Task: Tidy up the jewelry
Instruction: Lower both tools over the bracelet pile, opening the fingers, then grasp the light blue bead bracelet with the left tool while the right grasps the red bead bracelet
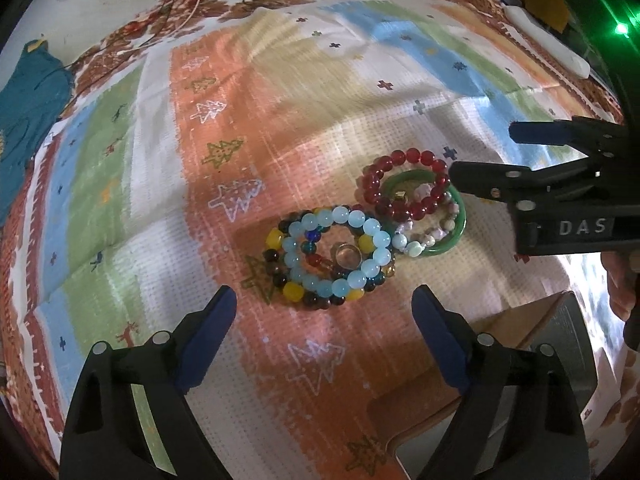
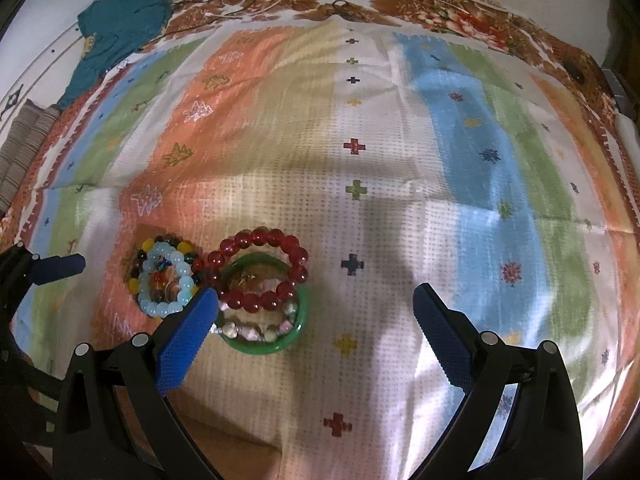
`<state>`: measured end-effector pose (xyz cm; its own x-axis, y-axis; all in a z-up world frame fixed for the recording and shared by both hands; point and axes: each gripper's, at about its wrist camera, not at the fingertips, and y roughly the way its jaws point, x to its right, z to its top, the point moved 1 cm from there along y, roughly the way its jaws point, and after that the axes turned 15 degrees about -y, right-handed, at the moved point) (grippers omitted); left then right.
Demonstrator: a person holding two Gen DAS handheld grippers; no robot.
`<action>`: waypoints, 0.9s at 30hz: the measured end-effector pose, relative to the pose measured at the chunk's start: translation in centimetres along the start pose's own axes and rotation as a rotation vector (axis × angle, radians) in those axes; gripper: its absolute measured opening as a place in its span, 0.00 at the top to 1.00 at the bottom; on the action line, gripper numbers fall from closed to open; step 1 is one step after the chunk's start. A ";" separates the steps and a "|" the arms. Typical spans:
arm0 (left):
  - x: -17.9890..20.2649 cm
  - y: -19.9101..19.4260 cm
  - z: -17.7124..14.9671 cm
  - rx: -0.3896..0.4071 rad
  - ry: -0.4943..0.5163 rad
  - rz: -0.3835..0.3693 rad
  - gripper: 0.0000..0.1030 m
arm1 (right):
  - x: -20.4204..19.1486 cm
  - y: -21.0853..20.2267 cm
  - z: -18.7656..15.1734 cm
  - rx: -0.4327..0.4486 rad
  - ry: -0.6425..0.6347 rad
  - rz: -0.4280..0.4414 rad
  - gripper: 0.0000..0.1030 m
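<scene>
Barely begun, by the look of it. All jewelry heaped together on the patterned cloth: light-blue bead bracelet, red bead bracelet, green bangle. Left gripper spread wide, empty; right gripper likewise. Cardboard box just beside, apparently unfilled.

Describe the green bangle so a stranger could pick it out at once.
On the striped cloth lie two clusters of beaded bracelets, side by side. The green bangle is in the cluster nearer the right gripper, partly under the red bracelet. It is the only smooth, solid ring there; everything around it is strung beads.
</scene>
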<state>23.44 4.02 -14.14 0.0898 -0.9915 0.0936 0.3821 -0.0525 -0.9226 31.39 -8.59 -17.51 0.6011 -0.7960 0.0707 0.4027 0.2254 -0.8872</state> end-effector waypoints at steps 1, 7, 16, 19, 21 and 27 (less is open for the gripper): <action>0.0 0.1 0.0 -0.001 0.001 0.000 0.17 | 0.0 0.2 0.1 -0.005 0.003 -0.004 0.04; 0.4 0.9 0.5 -0.010 0.021 -0.009 0.27 | 0.5 1.3 0.4 -0.026 0.011 -0.023 0.05; 1.5 2.0 0.8 -0.034 0.061 -0.036 0.43 | 0.5 2.8 0.8 -0.057 0.001 -0.019 0.22; 2.1 2.4 0.7 -0.046 0.080 -0.041 0.52 | 0.4 3.3 0.9 -0.069 -0.007 0.003 0.32; 2.5 2.6 0.6 -0.052 0.096 -0.046 0.58 | 0.2 3.5 0.9 -0.072 -0.015 0.018 0.36; 2.9 3.2 0.5 -0.062 0.131 -0.054 0.72 | -0.5 4.2 1.0 -0.092 -0.042 0.042 0.63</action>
<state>25.38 1.00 -16.68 -0.0516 -0.9939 0.0976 0.3252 -0.1091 -0.9393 33.42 -6.71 -20.79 0.6452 -0.7623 0.0501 0.3130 0.2040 -0.9276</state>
